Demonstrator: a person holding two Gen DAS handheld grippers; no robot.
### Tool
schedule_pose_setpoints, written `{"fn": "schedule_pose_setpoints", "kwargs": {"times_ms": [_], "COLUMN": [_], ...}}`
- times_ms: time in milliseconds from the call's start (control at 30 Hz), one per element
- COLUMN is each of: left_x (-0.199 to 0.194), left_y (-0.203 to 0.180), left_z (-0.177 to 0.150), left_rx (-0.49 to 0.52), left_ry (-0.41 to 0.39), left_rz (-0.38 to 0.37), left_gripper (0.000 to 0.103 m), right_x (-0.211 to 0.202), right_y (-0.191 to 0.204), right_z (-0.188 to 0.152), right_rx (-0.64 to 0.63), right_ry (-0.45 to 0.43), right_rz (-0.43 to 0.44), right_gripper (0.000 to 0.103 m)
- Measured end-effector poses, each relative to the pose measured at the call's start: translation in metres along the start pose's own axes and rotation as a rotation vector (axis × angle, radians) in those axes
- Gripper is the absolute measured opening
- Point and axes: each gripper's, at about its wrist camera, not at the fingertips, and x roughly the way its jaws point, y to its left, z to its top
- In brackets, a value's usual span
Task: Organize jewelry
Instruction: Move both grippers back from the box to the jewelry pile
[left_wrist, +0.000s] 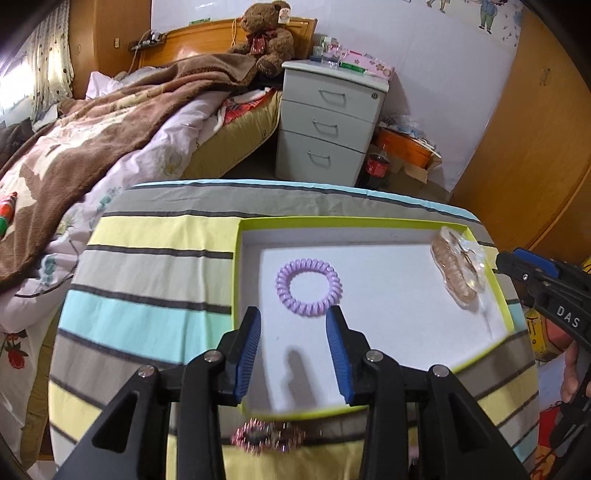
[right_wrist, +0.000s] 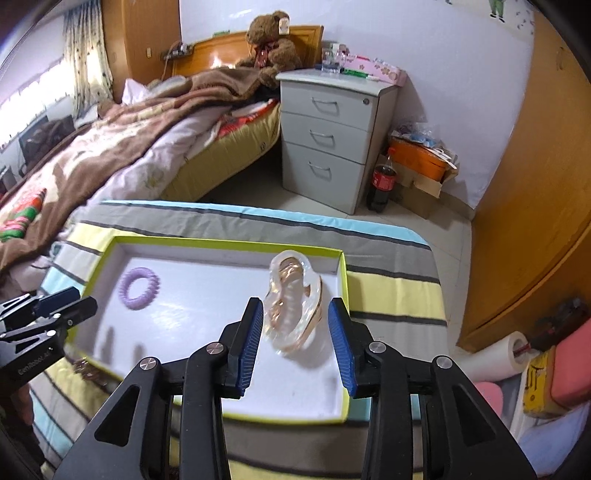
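Both tongs hang parted and empty above the tray (right_wrist: 341, 273) on the striped worktop (left_wrist: 155, 266): left tongs (left_wrist: 293, 325) over the purple spiral hair tie (left_wrist: 308, 287), right tongs (right_wrist: 295, 317) over the clear hair claw (right_wrist: 295, 306). A pink beaded piece (left_wrist: 266, 437) lies outside, likely awaiting sorting.

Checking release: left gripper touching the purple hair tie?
Apart. In the left wrist view, the left gripper is open and white tray floor shows between its fingertips and the hair tie.

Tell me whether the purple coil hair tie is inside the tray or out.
Inside. The purple coil hair tie lies flat on the white floor of the green-rimmed tray, untouched.
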Motion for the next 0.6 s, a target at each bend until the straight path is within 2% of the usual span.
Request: {"fn": "schedule_pose_setpoints", "kwargs": {"times_ms": [233,600], "left_x": [-0.034,-0.067], "left_y": [-0.002,0.006], "left_z": [-0.018,-0.056], "left_rx": [0.006,-0.007], "left_ry": [-0.04,-0.071], "left_rz": [-0.017,-0.03], "left_gripper": [0.04,0.04], "right_x": [-0.034,-0.066], "right_y": [0.005,0.013], "right_z": [-0.026,-0.074], "right_rx": [0.04,0.063], "right_ry": [-0.053,-0.075], "right_rz": [0.036,0.078], "right_gripper": [0.038,0.038]}}
